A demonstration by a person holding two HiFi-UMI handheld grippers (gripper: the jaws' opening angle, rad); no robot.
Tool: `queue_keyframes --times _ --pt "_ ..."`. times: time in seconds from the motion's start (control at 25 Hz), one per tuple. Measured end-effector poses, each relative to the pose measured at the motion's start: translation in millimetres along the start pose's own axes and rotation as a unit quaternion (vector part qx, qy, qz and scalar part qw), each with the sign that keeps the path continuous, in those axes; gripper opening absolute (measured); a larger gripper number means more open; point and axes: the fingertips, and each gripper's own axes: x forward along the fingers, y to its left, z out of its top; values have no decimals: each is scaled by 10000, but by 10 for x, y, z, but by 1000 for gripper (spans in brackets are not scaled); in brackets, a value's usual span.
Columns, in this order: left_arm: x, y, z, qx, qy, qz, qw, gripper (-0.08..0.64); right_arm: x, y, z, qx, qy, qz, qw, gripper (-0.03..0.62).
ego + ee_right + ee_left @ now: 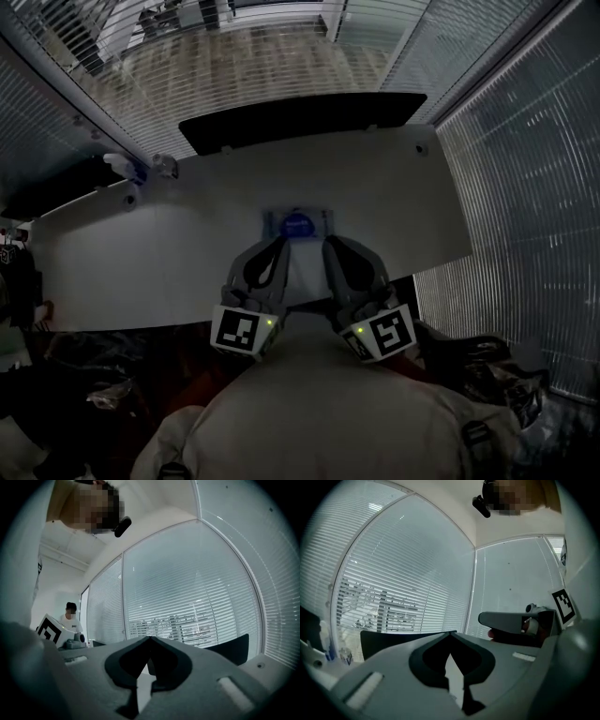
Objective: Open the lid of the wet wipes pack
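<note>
The wet wipes pack (298, 225), a pale packet with a blue oval lid, lies flat on the white table (169, 253) just past both grippers. My left gripper (280, 242) points at its near left corner and my right gripper (328, 242) at its near right corner, both a little short of the pack. Each pair of jaws meets at the tips with nothing between them, as the left gripper (451, 632) and right gripper (150, 638) views show. The pack lies below both gripper cameras and is hidden in those views. The lid lies flat.
A black chair back (300, 122) stands against the table's far edge. Small bottles (141, 167) sit at the far left corner. Slatted blinds (525, 187) cover the windows on all sides. A person (71, 616) stands far off. The table's right edge (450, 197) is near.
</note>
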Motion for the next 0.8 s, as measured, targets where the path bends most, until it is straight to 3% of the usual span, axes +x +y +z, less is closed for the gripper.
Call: queue_keyframes --times 0.44,0.8 --pt "20 -16 -194 -64 185 4 9998 3 18 -71 -167 -271 260 78 9993 -2" --pt "61 192 -622 -287 559 94 9980 3 174 -44 -543 -607 803 264 9946 -2"
